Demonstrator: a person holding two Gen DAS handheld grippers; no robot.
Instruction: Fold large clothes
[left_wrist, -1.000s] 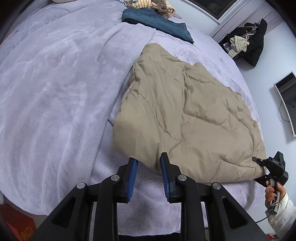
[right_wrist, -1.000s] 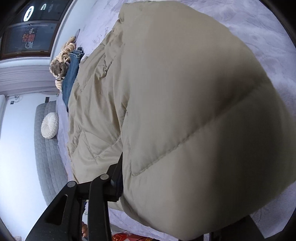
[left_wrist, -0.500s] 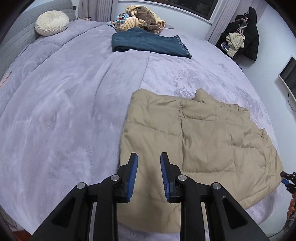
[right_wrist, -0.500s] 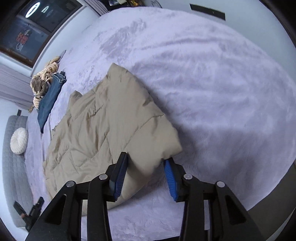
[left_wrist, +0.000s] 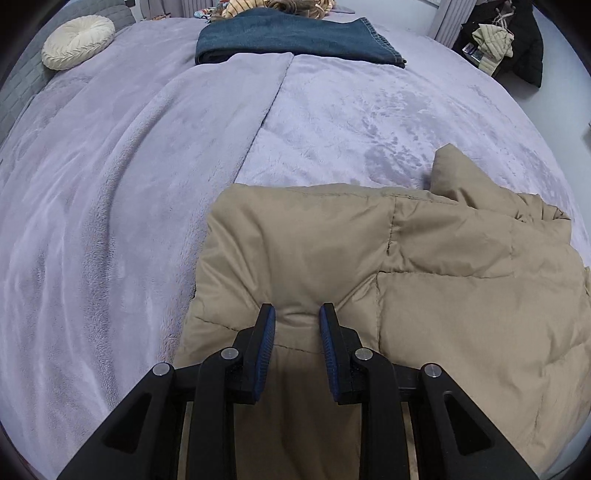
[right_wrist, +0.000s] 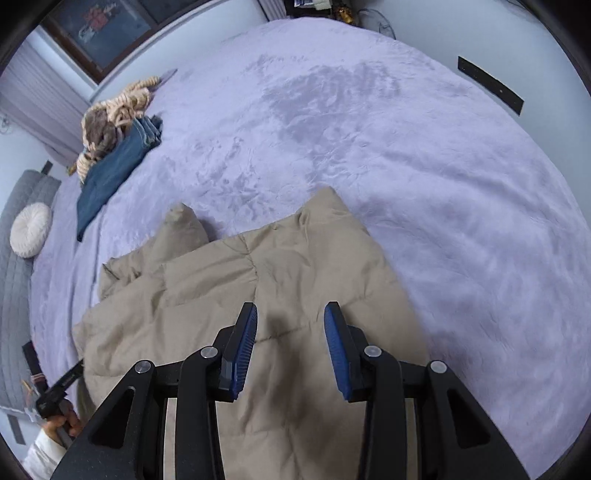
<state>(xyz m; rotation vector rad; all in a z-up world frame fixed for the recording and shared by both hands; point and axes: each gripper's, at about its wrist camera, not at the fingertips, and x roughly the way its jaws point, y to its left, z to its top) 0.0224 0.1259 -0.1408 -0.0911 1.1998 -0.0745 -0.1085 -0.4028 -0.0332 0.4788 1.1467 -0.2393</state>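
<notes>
A tan quilted puffer jacket (left_wrist: 424, 280) lies folded on the lavender bed cover (left_wrist: 110, 184); it also shows in the right wrist view (right_wrist: 295, 280). My left gripper (left_wrist: 297, 314) is open and presses down on the jacket's near left part, with a fabric ridge bulging between its blue pads. My right gripper (right_wrist: 291, 314) is open wide and empty, just above the jacket's near right part. One jacket corner (right_wrist: 181, 214) sticks up at the far edge.
Folded blue jeans (left_wrist: 295, 37) and a pile of knitted clothes (right_wrist: 114, 110) lie at the far side of the bed. A round cream cushion (left_wrist: 77, 42) rests by the grey headboard. A dark coat (left_wrist: 517, 40) hangs at the far right.
The jacket was folded over and laid down. My right gripper let go of it and opened. Both grippers moved forward over the jacket, and the left now presses on it.
</notes>
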